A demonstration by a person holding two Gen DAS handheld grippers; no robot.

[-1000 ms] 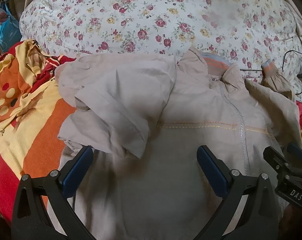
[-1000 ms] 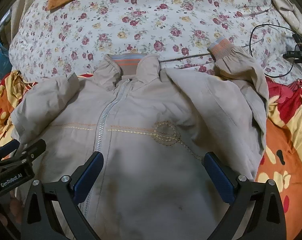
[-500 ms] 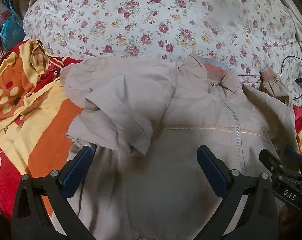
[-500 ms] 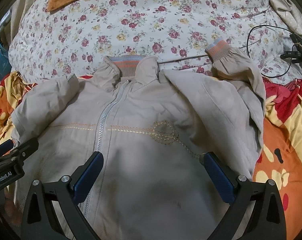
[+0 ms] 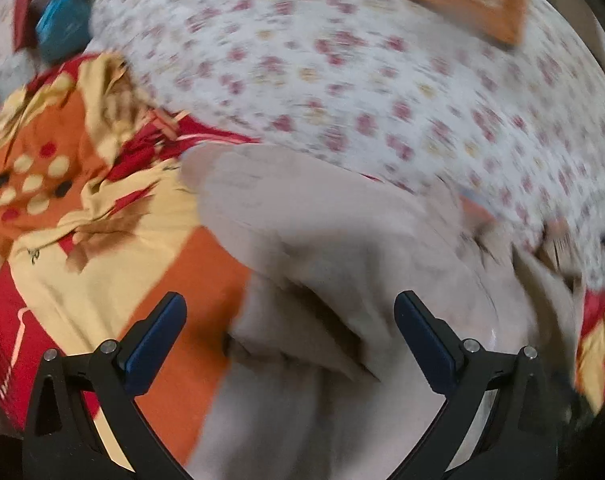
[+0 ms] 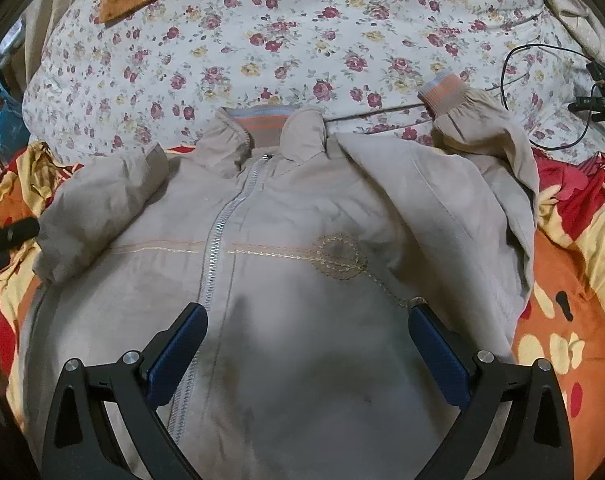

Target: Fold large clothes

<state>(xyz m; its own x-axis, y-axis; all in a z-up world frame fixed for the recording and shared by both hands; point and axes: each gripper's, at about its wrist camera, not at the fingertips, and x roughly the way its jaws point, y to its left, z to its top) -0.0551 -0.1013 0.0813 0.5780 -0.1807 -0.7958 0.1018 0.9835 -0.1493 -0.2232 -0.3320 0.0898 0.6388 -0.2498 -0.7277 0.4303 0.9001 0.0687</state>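
Left tool jaws apart, empty, view blurred; it sits over the bunched left sleeve just ahead. Right tool also apart, empty, above the chest of the beige jacket. Jacket lies face up on the bed, zipper axis running away from both tools toward the collar. Right sleeve lies far right. Left tool looks nearer its sleeve.

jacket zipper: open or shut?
Shut. The zipper runs closed to the collar on the jacket, pull at top.
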